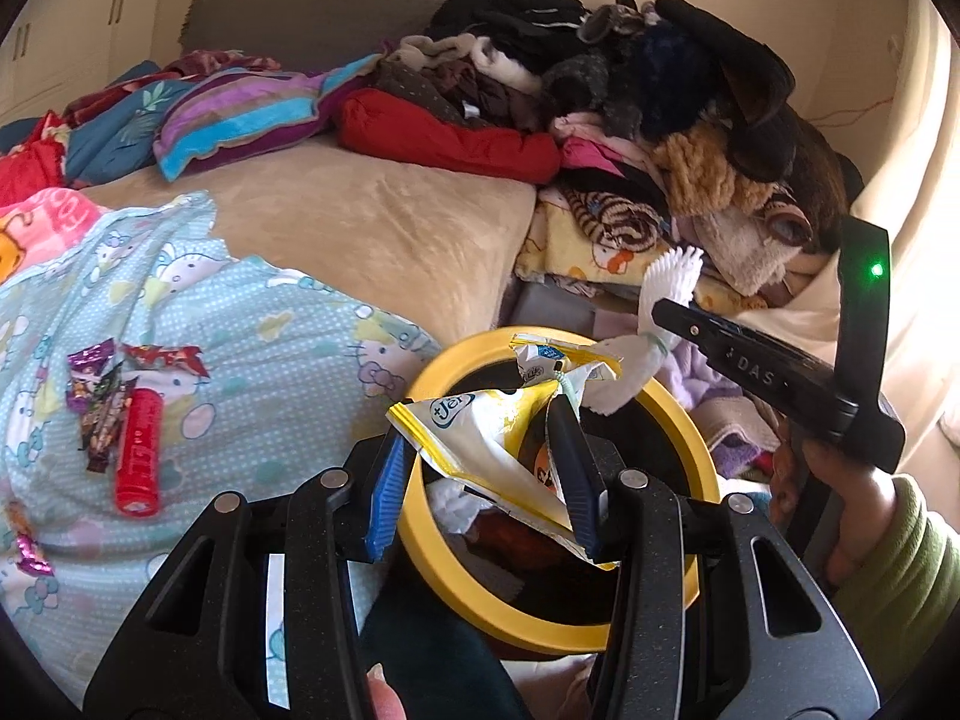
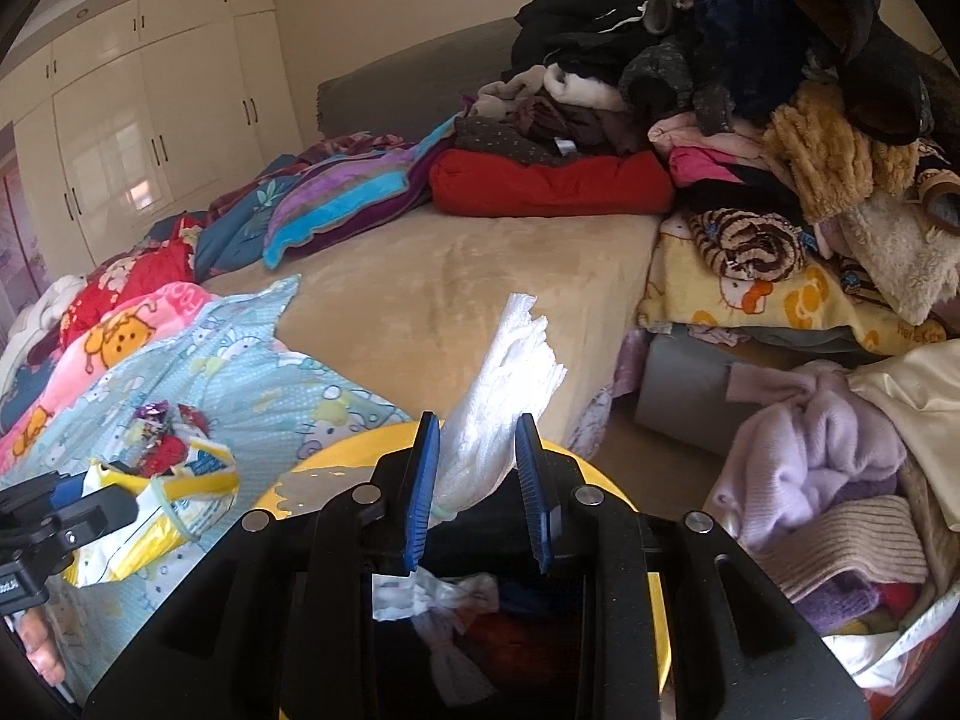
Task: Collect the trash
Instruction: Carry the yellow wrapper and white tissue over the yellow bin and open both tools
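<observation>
1. Over the yellow-rimmed bin, the left gripper is clamped on a yellow-and-white wrapper. Wrapper sits between the blue pads, its crumpled top sticking out past the fingertips, above the bin opening.
2. Right gripper is clamped on a white tissue. Tissue stands up between the pads and fans out beyond the tips; a twisted tail hangs below the jaws over the bin's dark interior.
3. Left wrist view: right gripper comes in from the right, held by a hand in a green sleeve. Its tissue is just beside the wrapper's top; contact between the two cannot be told.
4. Right wrist view: left gripper and its wrapper sit at the left edge, beside the bin rim.
5. More trash on the blue blanket, left of the bin and well apart from both grippers: a red tube and several dark candy wrappers just beside it.
6. Bin already holds white crumpled paper.
7. Background: beige bed, clothes pile at right.
</observation>
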A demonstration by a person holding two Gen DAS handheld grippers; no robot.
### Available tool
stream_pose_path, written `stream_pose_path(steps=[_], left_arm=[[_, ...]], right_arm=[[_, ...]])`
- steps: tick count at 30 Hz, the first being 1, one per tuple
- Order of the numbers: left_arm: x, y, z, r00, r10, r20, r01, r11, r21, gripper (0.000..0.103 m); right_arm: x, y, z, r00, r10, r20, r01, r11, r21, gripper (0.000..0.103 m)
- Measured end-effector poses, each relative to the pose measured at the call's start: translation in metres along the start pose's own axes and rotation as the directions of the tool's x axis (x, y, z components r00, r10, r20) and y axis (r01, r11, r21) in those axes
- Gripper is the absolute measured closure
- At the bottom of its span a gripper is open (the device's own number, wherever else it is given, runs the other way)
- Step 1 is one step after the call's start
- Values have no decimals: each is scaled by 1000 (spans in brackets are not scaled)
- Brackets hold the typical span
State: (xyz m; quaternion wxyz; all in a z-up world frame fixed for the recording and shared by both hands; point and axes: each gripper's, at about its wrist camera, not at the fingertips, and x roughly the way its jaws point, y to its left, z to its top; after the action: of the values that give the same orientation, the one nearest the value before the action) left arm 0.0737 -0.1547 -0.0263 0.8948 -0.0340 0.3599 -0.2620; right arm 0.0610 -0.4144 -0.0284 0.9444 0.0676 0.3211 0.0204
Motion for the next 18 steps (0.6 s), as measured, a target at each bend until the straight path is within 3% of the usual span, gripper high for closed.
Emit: stream_pose_path(steps=[18], left_arm=[[36,-27,-20,994,-12,-107,19,998,65,66]], right_arm=[[12,-22,-14,999,-31,-30,31,999,9,78]])
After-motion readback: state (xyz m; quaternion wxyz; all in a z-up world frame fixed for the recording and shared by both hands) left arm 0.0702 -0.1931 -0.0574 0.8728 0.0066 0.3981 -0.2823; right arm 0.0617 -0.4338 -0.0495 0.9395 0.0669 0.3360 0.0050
